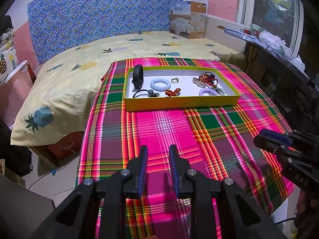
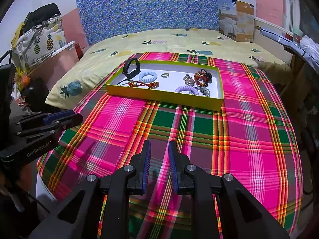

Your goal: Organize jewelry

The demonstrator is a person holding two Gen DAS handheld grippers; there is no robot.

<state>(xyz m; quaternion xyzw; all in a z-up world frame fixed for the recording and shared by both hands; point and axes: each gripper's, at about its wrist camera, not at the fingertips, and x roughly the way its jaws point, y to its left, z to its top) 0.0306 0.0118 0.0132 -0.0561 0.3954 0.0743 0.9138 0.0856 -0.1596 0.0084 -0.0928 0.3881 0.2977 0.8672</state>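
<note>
A shallow yellow-green tray [image 1: 179, 103] [image 2: 159, 97] with a white floor sits at the far end of the plaid-covered table. In it are a black wristband [image 1: 138, 76] [image 2: 131, 67], a pale blue spiral hair tie [image 1: 160, 84] [image 2: 148, 77], a gold ring [image 1: 174, 80] [image 2: 165, 75], a red-orange braided cord [image 1: 172, 92] [image 2: 143, 84], a lilac spiral tie [image 1: 206, 92] [image 2: 186, 89] and a tangle of beaded bracelets [image 1: 205, 78] [image 2: 201, 77]. My left gripper [image 1: 158, 148] [image 2: 77, 117] hovers over the near cloth, open and empty. My right gripper [image 2: 159, 143] [image 1: 259, 137] hovers beside it, open and empty.
The pink, green and orange plaid cloth [image 1: 163, 123] covers a small table with its edges close on both sides. Behind it lies a bed with a pineapple sheet [image 1: 79, 63], and a quilt box [image 1: 188, 20] leans on the back wall. A cluttered shelf [image 1: 269, 39] runs along the right.
</note>
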